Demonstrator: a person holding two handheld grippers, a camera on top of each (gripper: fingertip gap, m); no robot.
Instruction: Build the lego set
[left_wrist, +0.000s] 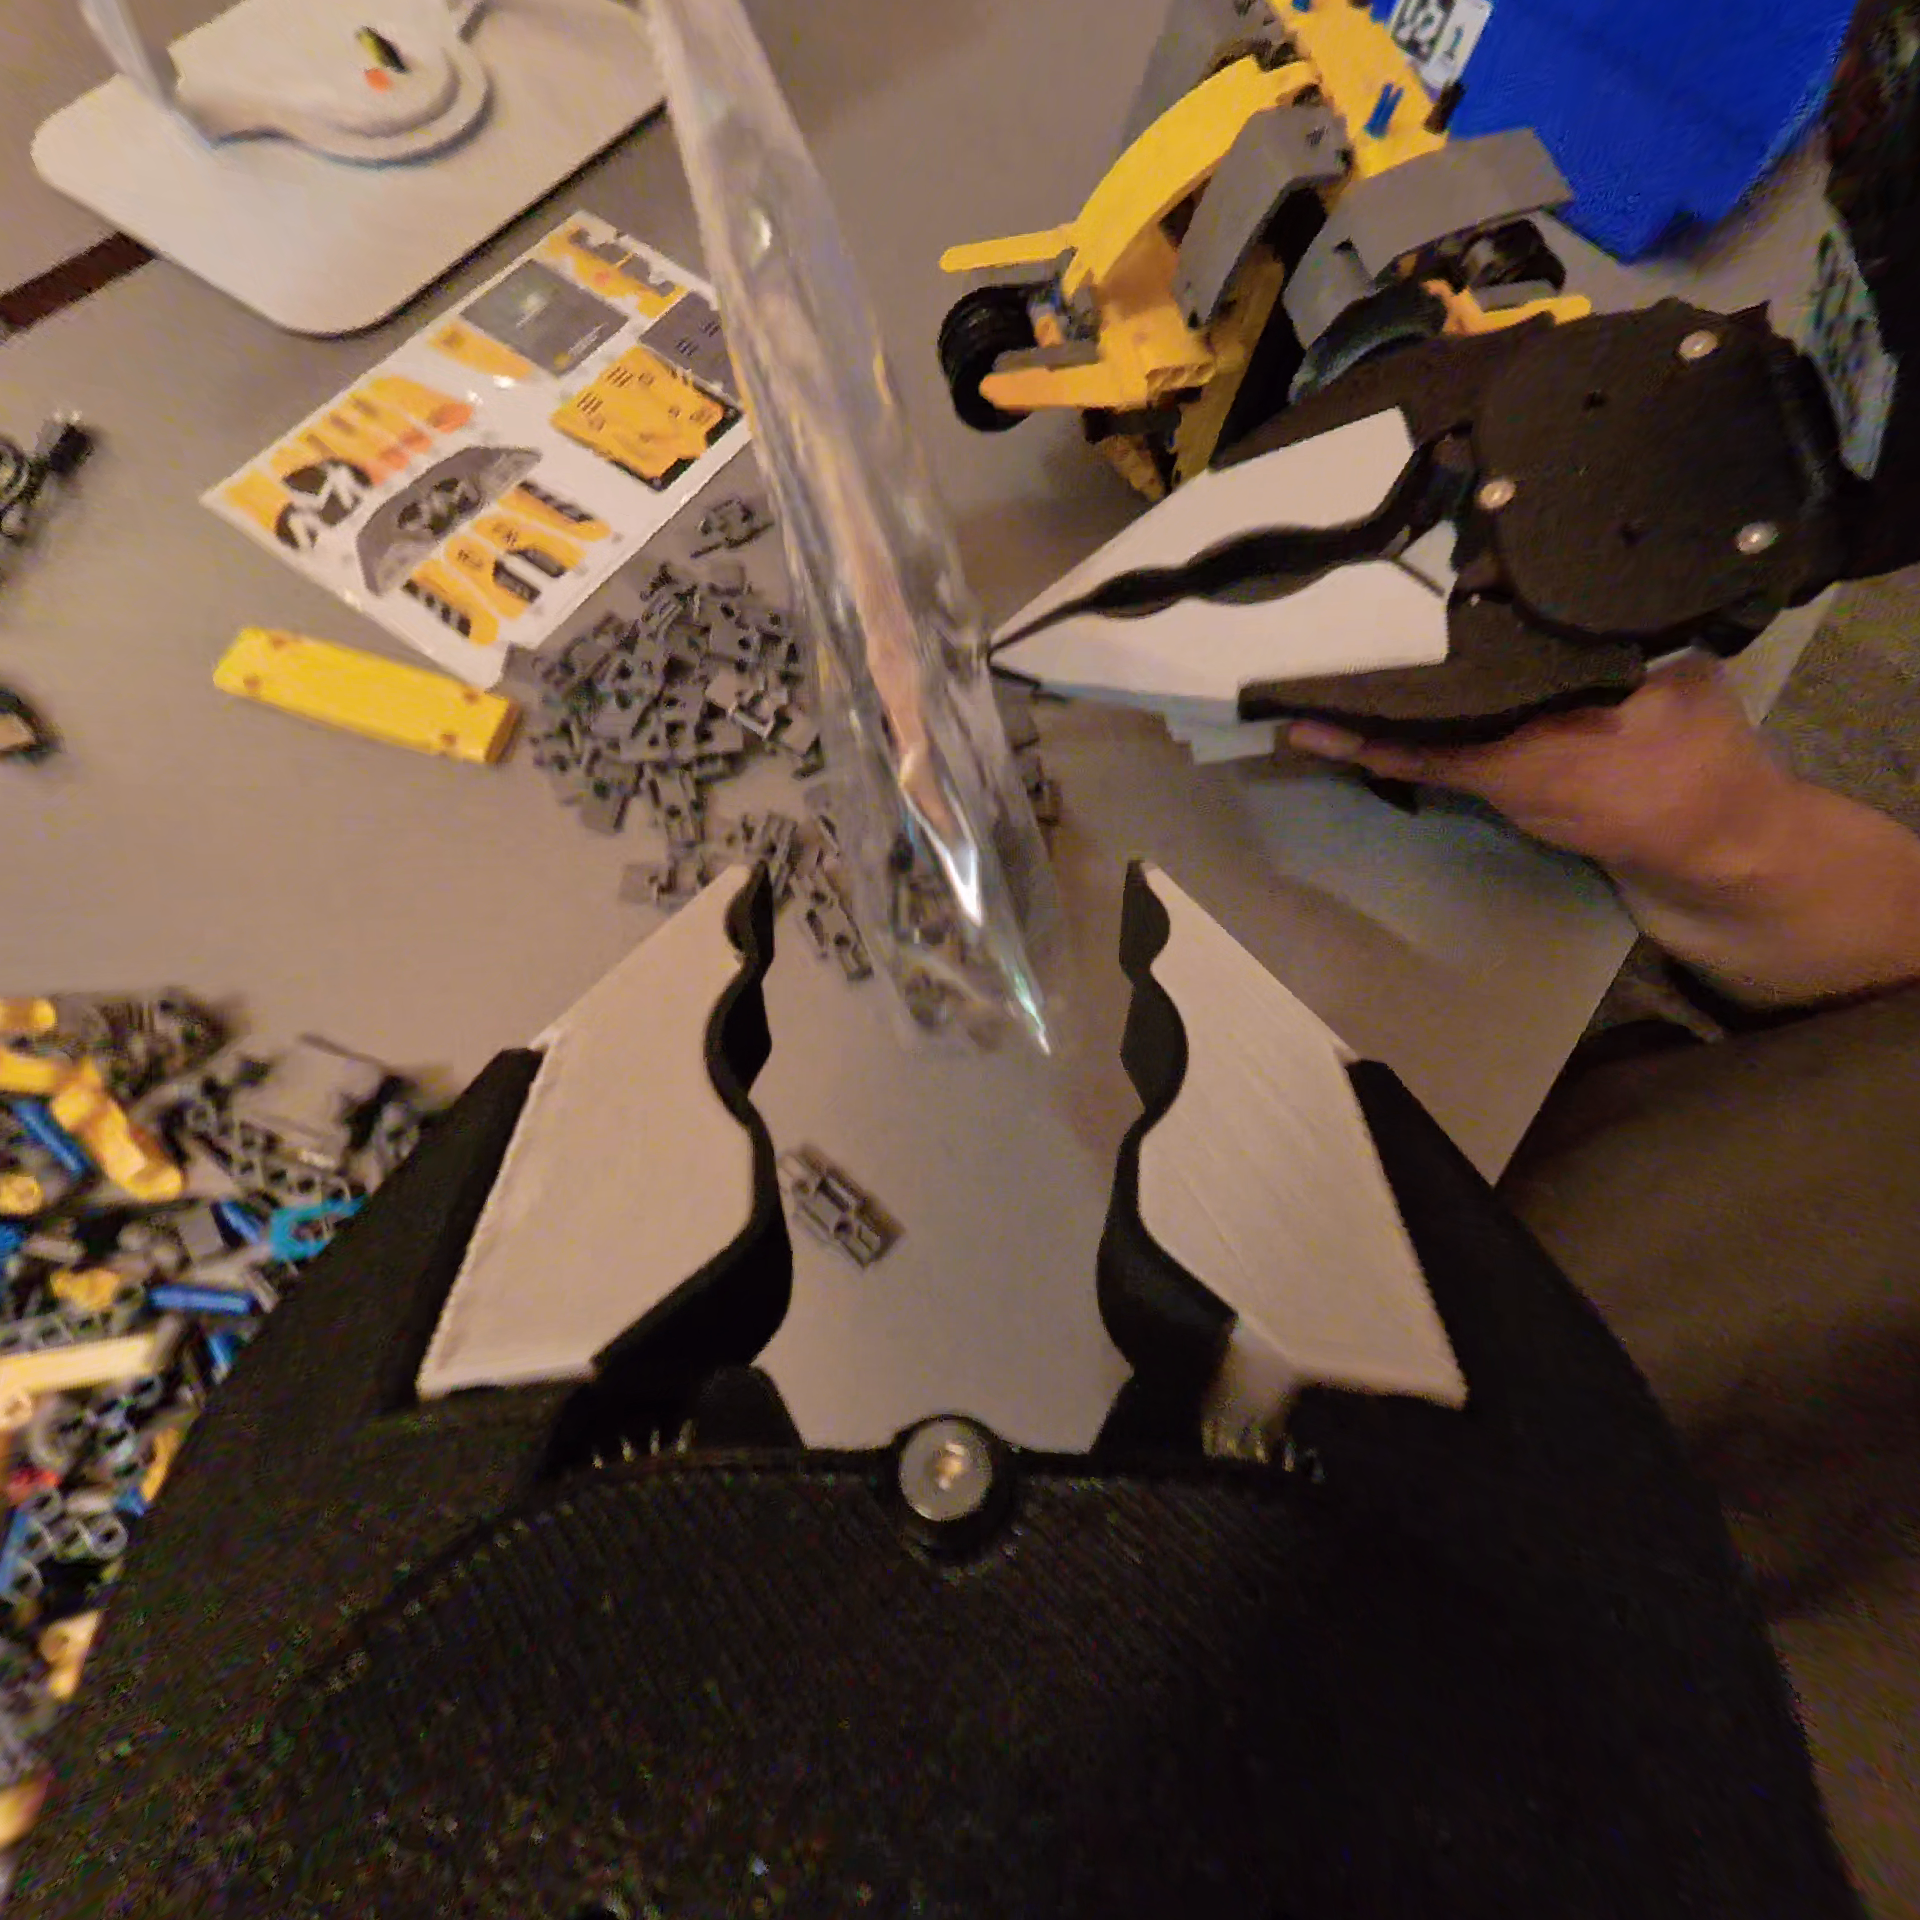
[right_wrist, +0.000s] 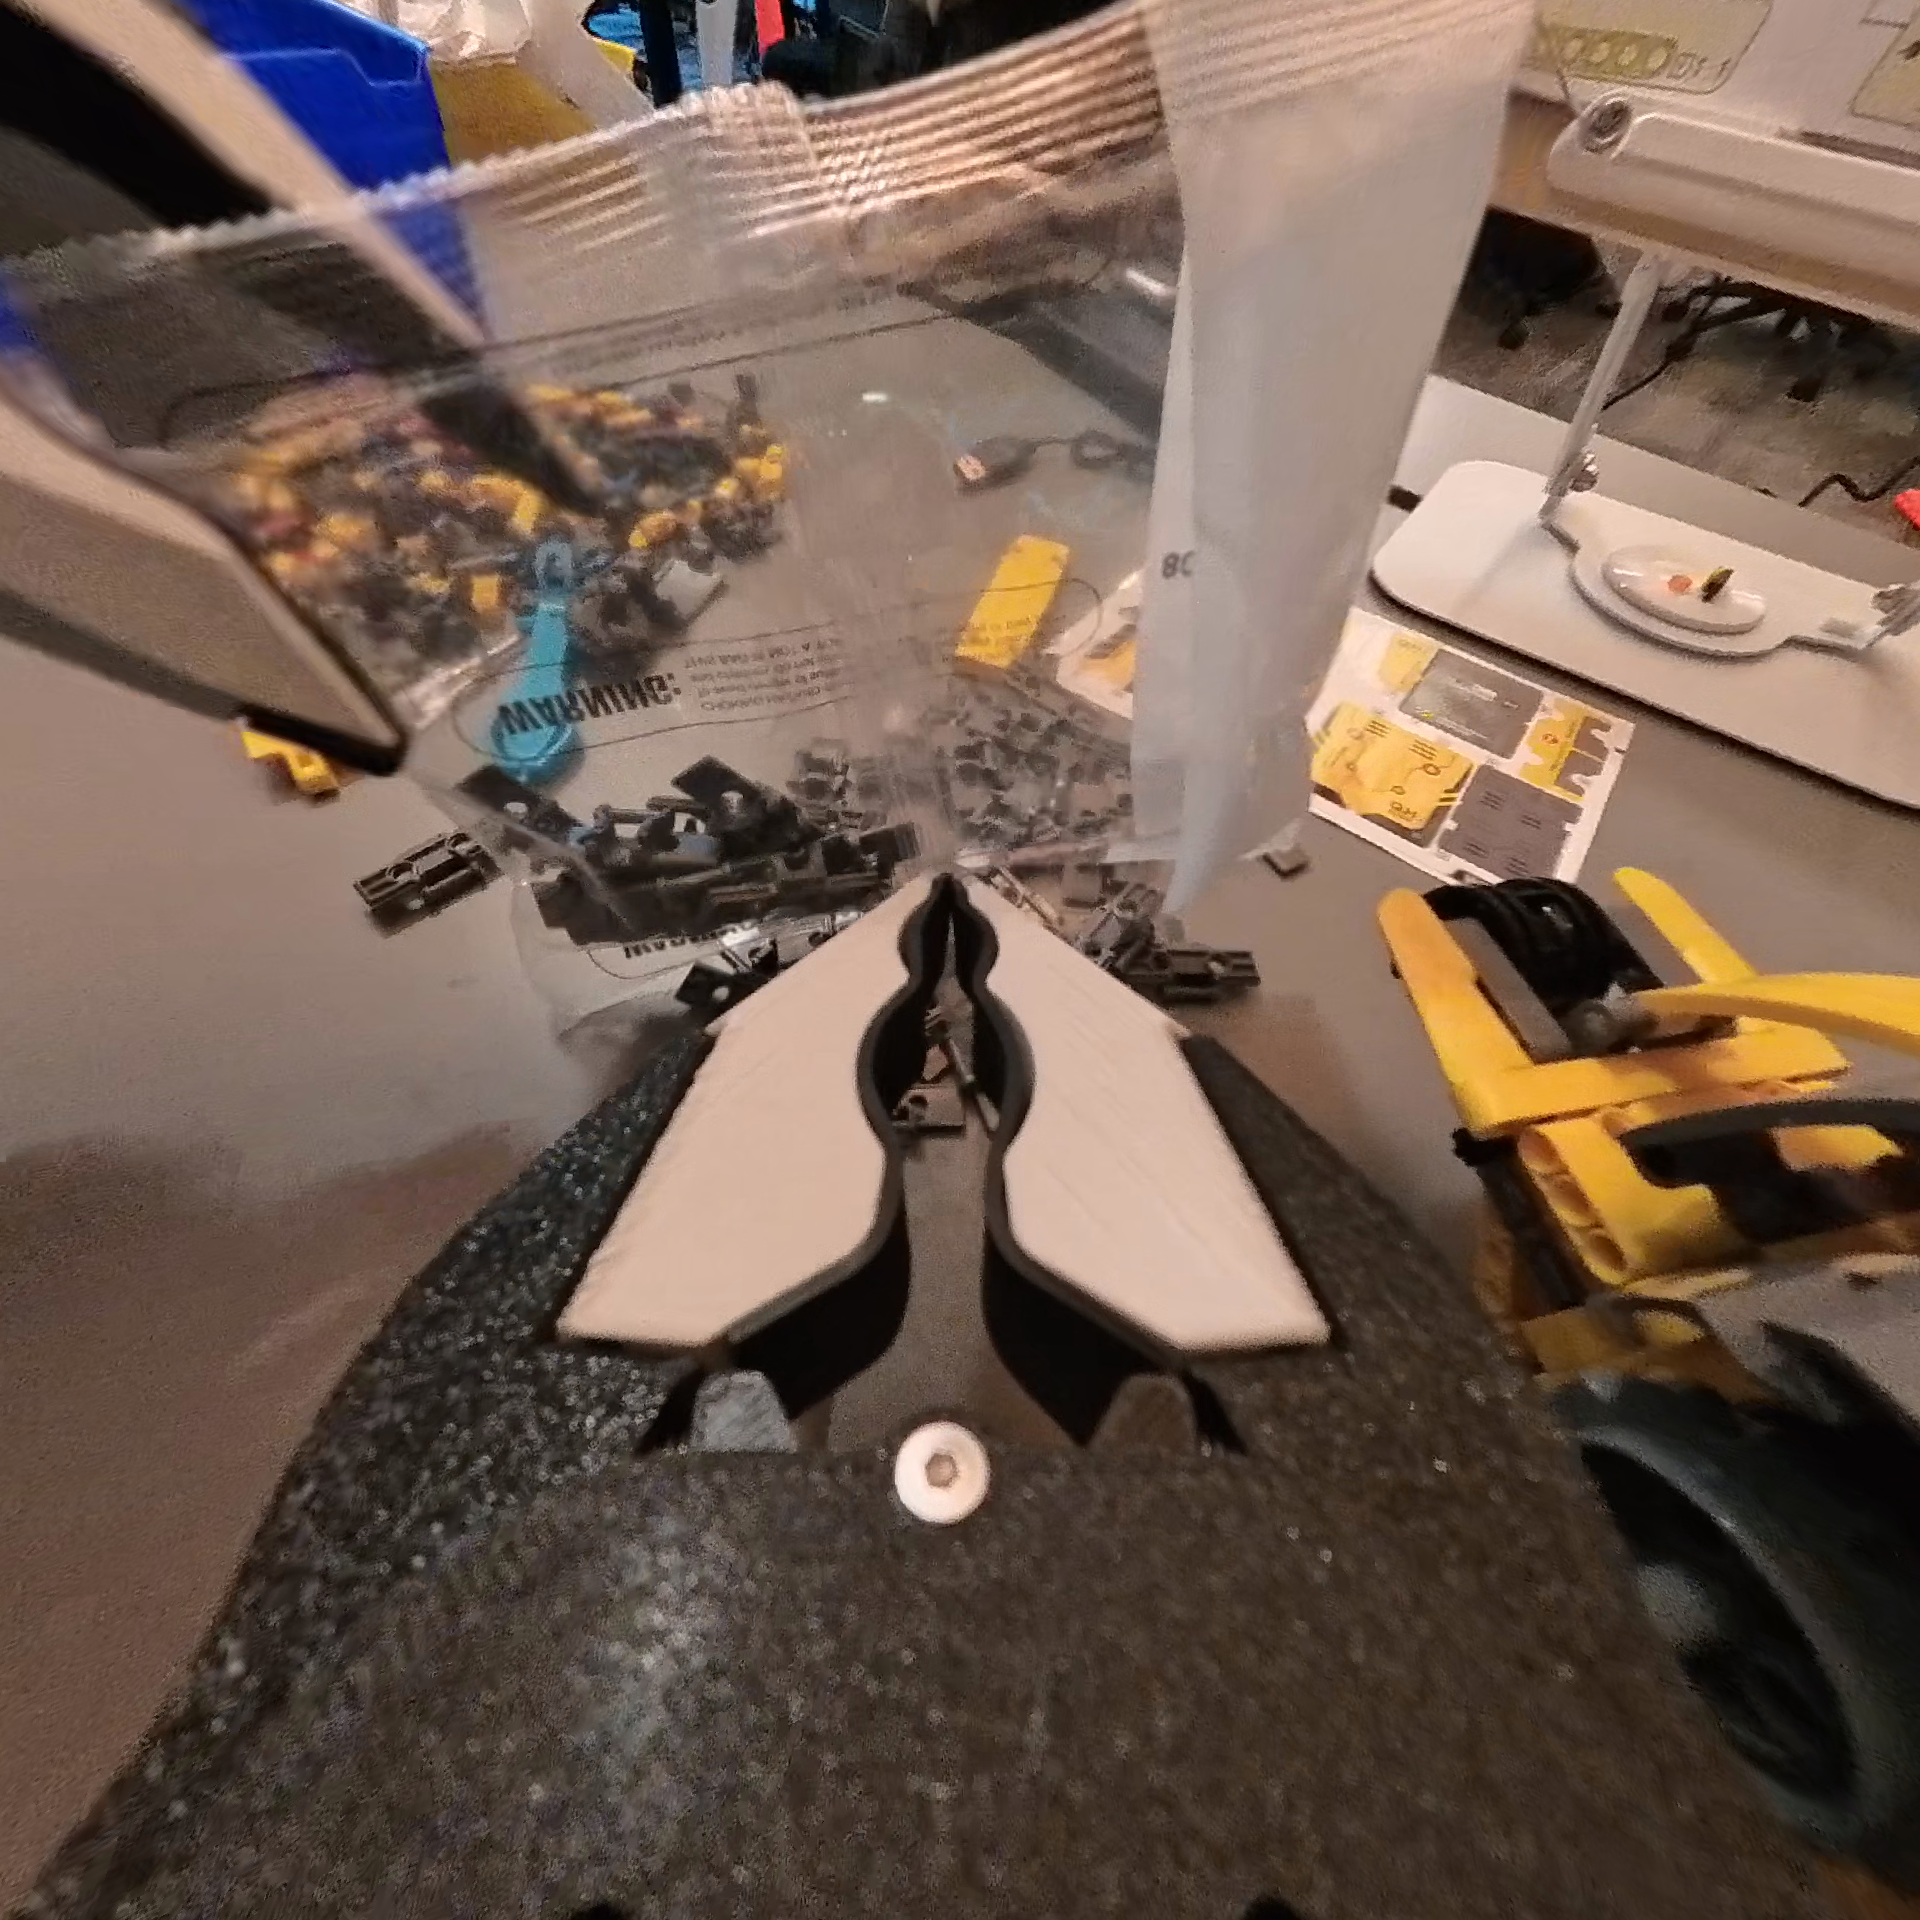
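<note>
My right gripper (right_wrist: 943, 883) is shut on the lower edge of a clear plastic bag (right_wrist: 831, 436) with printed writing. The bag stands up from the pinch, with a few dark pieces inside near the bottom. In the left wrist view the right gripper (left_wrist: 992, 649) reaches in from the right and pinches the bag (left_wrist: 862, 582). My left gripper (left_wrist: 943, 883) is open and empty, its tips on either side of the bag's near end. A pile of small grey pieces (left_wrist: 675, 686) lies on the table under the bag. One grey piece (left_wrist: 836, 1205) lies between the left fingers (left_wrist: 623, 1143).
A yellow and grey model vehicle (left_wrist: 1174, 312) stands at the right, close to the right gripper (right_wrist: 1621, 1101). A sticker sheet (left_wrist: 488, 436), a yellow panel (left_wrist: 364, 691) and a mixed pile of pieces (left_wrist: 104, 1195) lie to the left. A white stand base (left_wrist: 291, 187) is behind. The gap from one gripper's tips to the other's is roughly 9 centimeters.
</note>
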